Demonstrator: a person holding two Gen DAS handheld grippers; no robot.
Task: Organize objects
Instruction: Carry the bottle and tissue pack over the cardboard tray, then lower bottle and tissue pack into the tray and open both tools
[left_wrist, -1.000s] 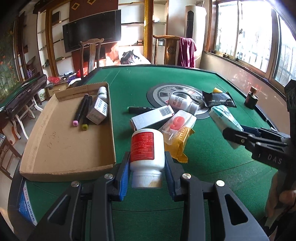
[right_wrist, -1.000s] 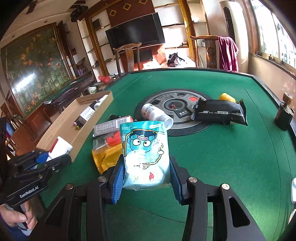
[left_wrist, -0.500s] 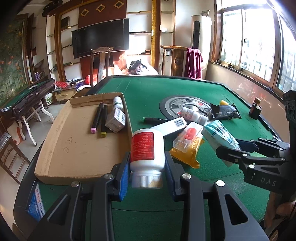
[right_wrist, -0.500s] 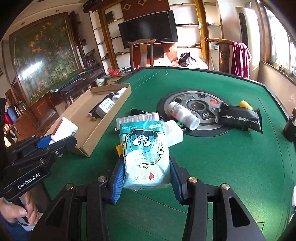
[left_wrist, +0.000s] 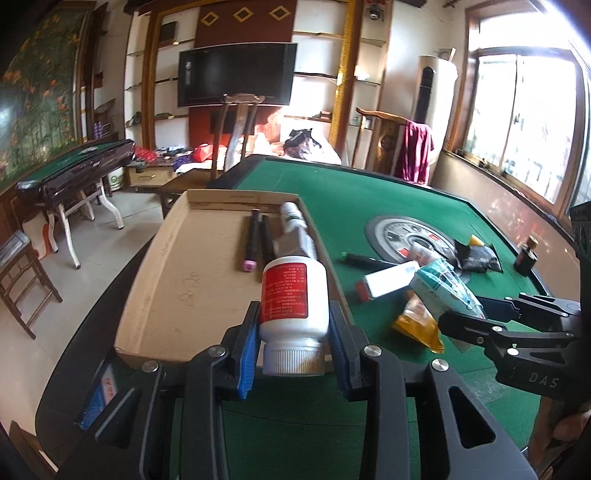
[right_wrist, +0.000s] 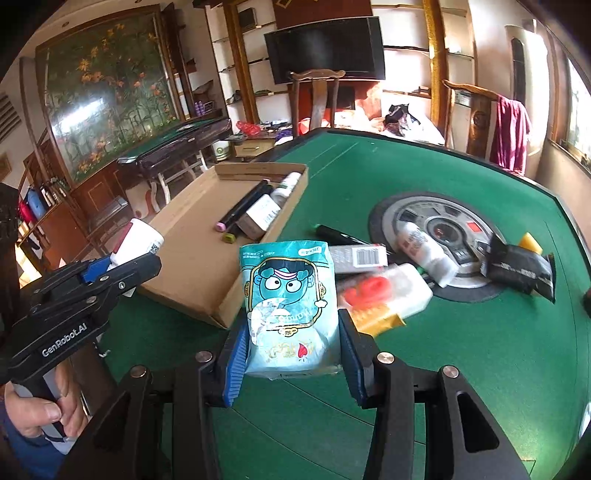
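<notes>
My left gripper (left_wrist: 293, 332) is shut on a white bottle with a red label (left_wrist: 293, 299), cap towards the camera, held over the near right corner of the cardboard tray (left_wrist: 192, 280). My right gripper (right_wrist: 291, 343) is shut on a light-blue snack packet with a cartoon face (right_wrist: 290, 302), above the green felt just right of the tray (right_wrist: 192, 266). Each view shows the other gripper: the right gripper (left_wrist: 465, 321) with the packet (left_wrist: 443, 291), and the left gripper (right_wrist: 122, 269) with the bottle (right_wrist: 138, 238). The tray holds two markers (left_wrist: 256, 240), a small box (left_wrist: 295, 242) and a small bottle (left_wrist: 291, 216).
On the green table (right_wrist: 480, 332) lie a white barcoded box (right_wrist: 358, 256), a clear packet with red inside (right_wrist: 384, 291) over a yellow packet (right_wrist: 373, 319), a dark pen (right_wrist: 332, 232), a white bottle (right_wrist: 424, 251) on the round centre panel, a black pouch (right_wrist: 517, 269) and a small dark bottle (left_wrist: 526, 258).
Both grippers have moved left towards the tray with their loads. The tray now lies right behind the bottle, and the packet has come up beside the tray's right wall.
</notes>
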